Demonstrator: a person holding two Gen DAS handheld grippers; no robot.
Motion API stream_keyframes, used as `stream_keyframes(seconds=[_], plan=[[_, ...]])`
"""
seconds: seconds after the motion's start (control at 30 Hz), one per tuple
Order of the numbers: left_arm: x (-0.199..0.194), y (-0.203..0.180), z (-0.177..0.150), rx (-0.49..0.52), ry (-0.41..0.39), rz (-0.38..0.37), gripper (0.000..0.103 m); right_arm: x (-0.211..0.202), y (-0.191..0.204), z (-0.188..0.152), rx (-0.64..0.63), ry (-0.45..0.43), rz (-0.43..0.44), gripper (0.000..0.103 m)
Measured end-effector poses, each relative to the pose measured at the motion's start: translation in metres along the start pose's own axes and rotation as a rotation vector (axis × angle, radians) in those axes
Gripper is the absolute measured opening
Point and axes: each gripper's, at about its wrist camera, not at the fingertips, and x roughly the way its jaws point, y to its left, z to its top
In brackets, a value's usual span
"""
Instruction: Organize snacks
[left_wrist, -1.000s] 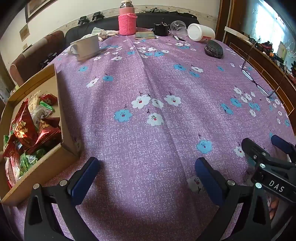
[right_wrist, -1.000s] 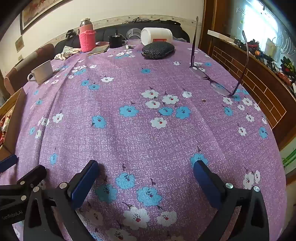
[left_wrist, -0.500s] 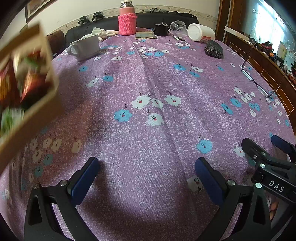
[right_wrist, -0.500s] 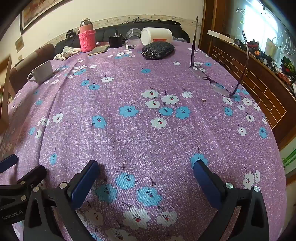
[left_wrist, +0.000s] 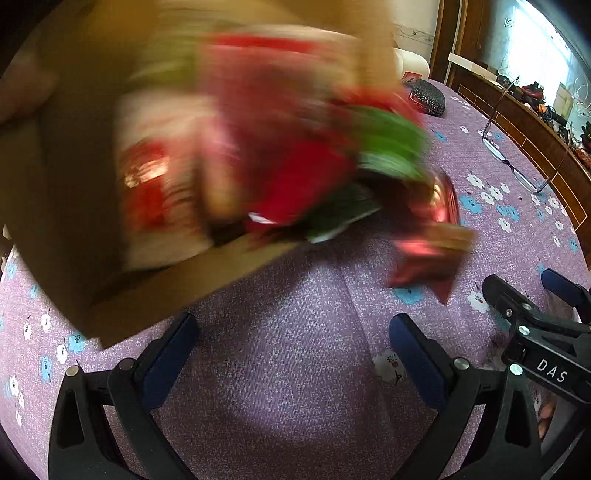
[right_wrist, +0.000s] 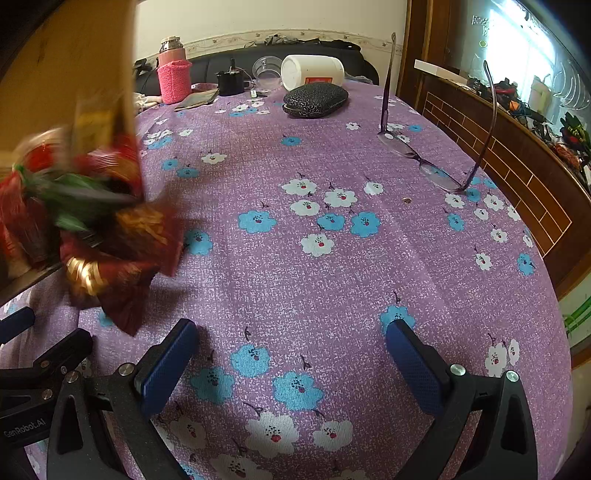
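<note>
Spilling snack packets (left_wrist: 280, 155) from tilted cardboard box (left_wrist: 74, 184).

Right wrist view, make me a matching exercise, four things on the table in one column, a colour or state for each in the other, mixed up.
Things:
1. eyeglasses
2. white jar
3. knitted bottle sleeve
4. cardboard box

States:
A. pink
B. tipped, snack packets spilling out
C. lying on its side
D. resting lenses down, arms pointing up

Pairs: 1-D, 2-C, 3-A, 4-B
</note>
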Motion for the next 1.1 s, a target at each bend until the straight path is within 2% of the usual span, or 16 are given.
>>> stream_keyframes(seconds=[1.1], plan=[[0.0013,-0.0006,-0.0028,0.001,0.001,0.0,0.103,0.0009,-0.0001,-0.0004,0.0,0.0,0.0,0.102]])
